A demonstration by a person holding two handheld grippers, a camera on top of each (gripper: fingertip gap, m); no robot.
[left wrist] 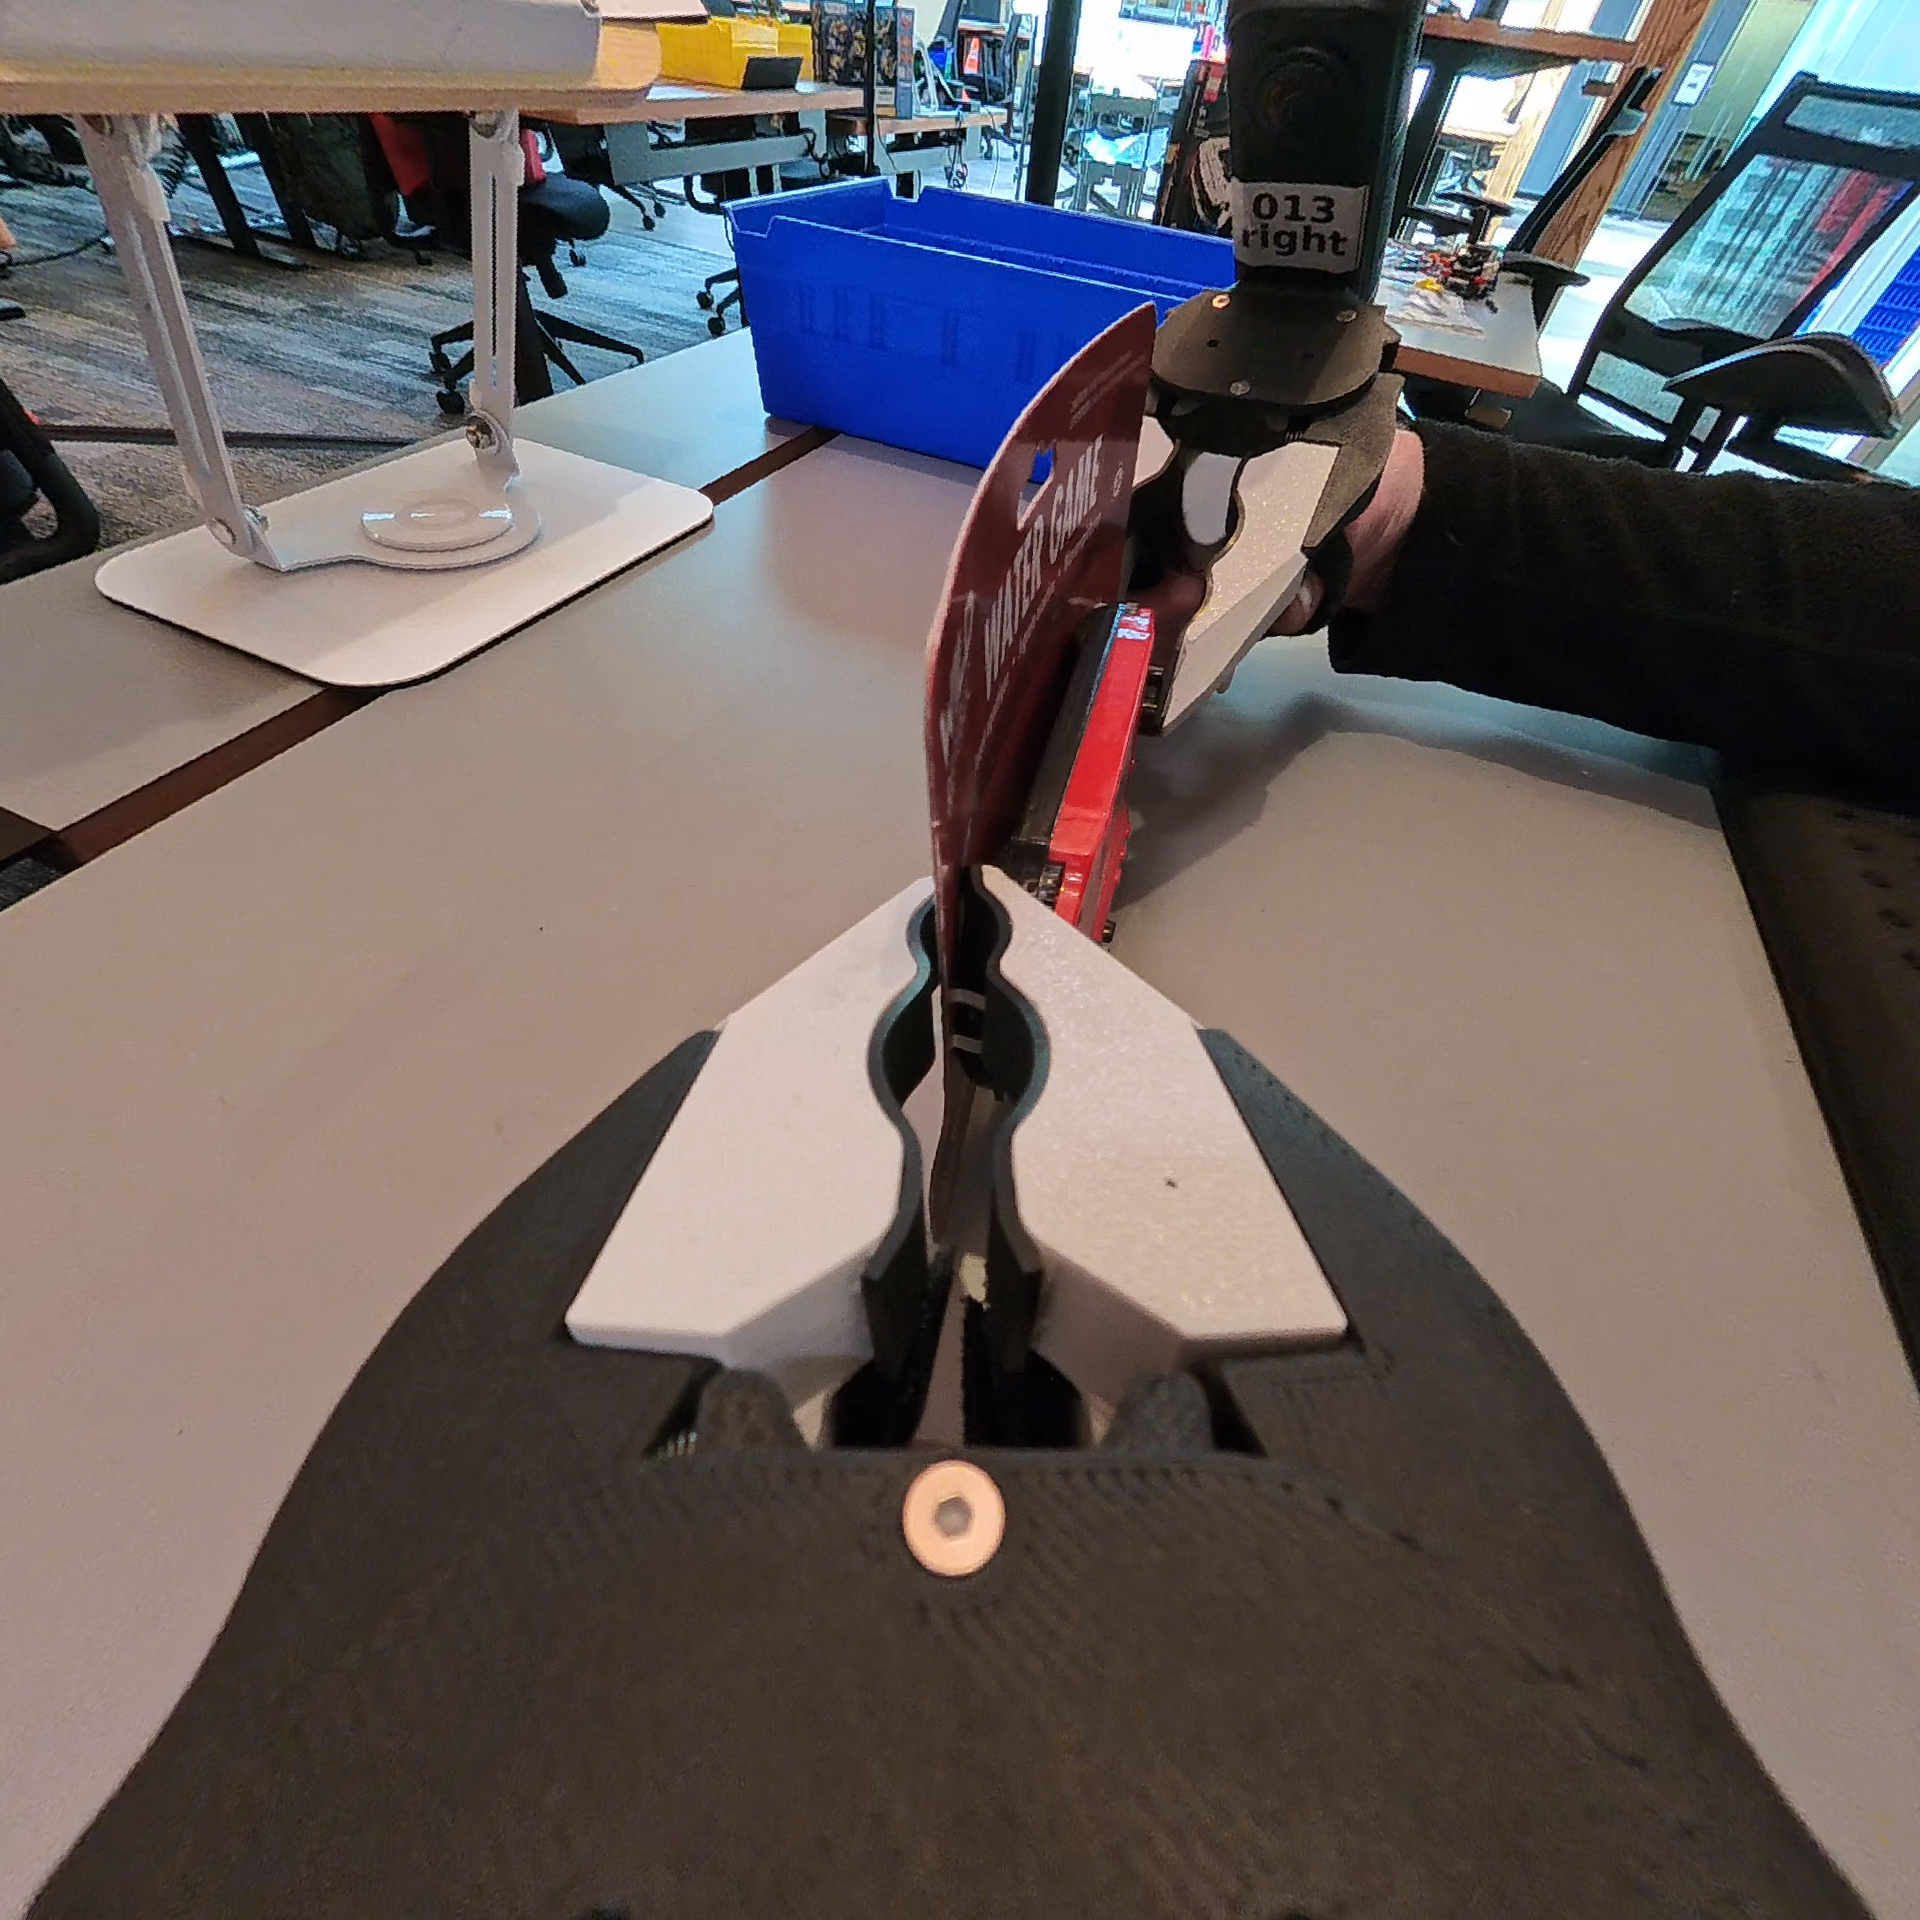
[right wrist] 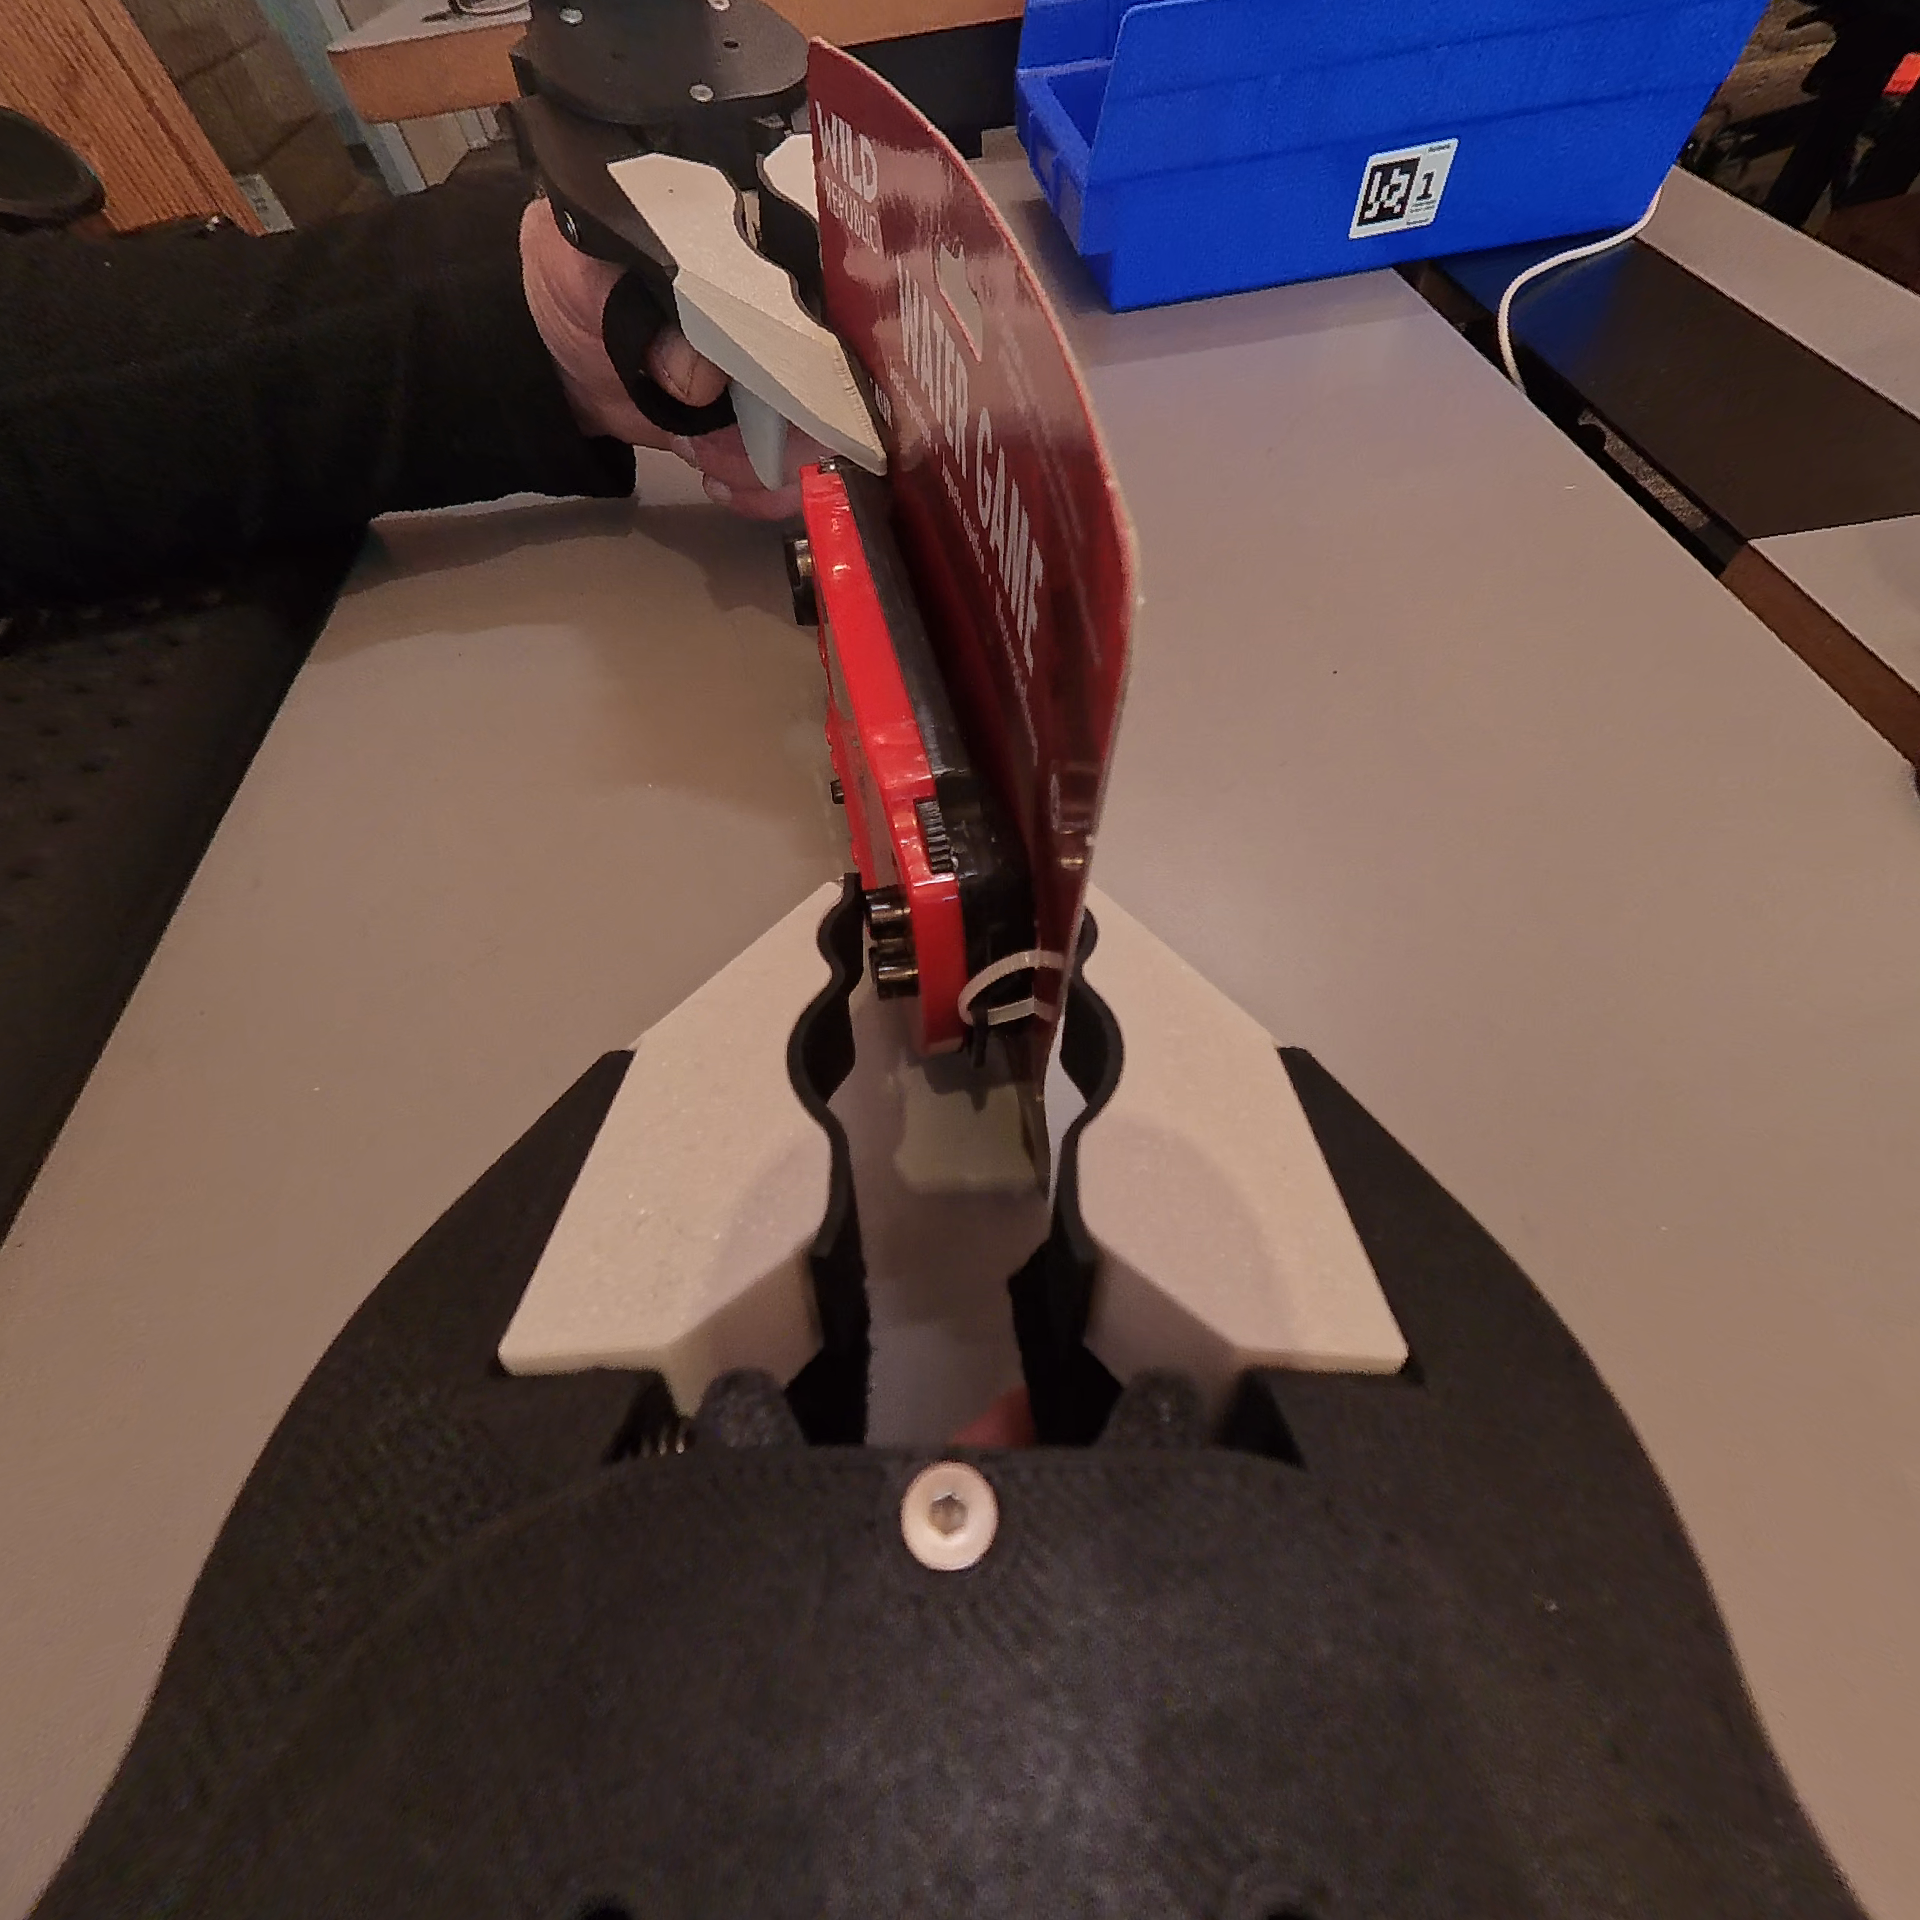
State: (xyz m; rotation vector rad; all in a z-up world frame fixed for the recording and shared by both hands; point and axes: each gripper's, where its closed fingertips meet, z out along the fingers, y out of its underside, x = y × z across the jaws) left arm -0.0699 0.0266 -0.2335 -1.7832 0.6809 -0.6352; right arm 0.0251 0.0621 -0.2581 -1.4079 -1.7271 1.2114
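Observation:
A red handheld toy [right wrist: 883, 707] is tied to a dark red backing card [right wrist: 987, 436] and held on edge just above the grey table [right wrist: 1351, 831]. My right gripper [right wrist: 961, 914] is shut on the near end, toy and card between its fingers. My left gripper [left wrist: 961, 883] is shut on the opposite end of the card [left wrist: 1039, 582], with the red toy [left wrist: 1096, 748] beyond it. Each view shows the other gripper's fingers [left wrist: 1247, 582] [right wrist: 748, 301] at the far end, held by a hand in a dark sleeve [left wrist: 1610, 582].
A blue bin [left wrist: 935, 312] [right wrist: 1299, 135] stands on the table behind the package. A white stand's base [left wrist: 416, 561] sits at the far left in the left wrist view. A black perforated mat [left wrist: 1829, 935] borders the table. A white cable [right wrist: 1558, 270] lies near the bin.

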